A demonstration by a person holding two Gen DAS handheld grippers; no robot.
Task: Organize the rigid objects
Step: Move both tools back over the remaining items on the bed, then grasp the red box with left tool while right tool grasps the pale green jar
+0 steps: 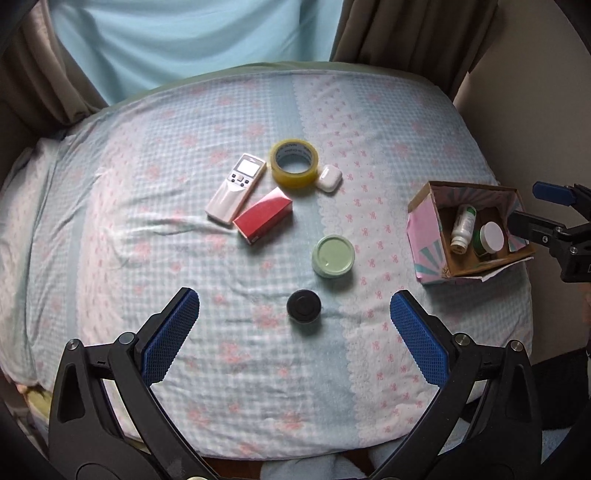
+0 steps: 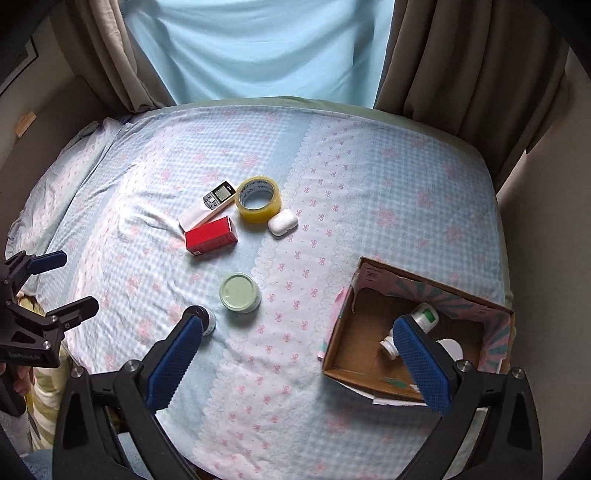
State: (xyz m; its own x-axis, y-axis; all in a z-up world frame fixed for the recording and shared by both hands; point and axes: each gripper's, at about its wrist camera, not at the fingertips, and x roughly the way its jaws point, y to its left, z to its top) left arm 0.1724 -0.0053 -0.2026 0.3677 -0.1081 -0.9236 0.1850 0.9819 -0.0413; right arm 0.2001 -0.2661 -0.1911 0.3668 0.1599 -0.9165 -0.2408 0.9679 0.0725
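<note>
On the bed lie a white remote point(image 1: 236, 188) point(image 2: 208, 208), a yellow tape roll point(image 1: 294, 168) point(image 2: 258, 199), a white earbud case point(image 1: 329, 178) point(image 2: 282, 221), a red box point(image 1: 263, 220) point(image 2: 211, 236), a green-lidded jar point(image 1: 333, 256) point(image 2: 240, 292) and a small black-capped jar point(image 1: 303, 305) point(image 2: 207, 319). My left gripper point(image 1: 295, 332) point(image 2: 62, 280) is open above the black-capped jar. My right gripper point(image 2: 299, 354) point(image 1: 532, 206) is open and empty, by the cardboard box point(image 1: 424, 236) point(image 2: 343, 354), which holds a white bottle point(image 1: 463, 229) point(image 2: 424, 317) and a white-lidded jar point(image 1: 491, 238) point(image 2: 452, 349).
The bed is covered in a blue and pink patterned sheet point(image 1: 184, 277) point(image 2: 369, 184). Brown curtains point(image 1: 406, 29) point(image 2: 461, 55) and a light blue drape point(image 1: 192, 37) point(image 2: 258, 48) hang behind it. A pillow point(image 2: 74, 155) lies at the far left.
</note>
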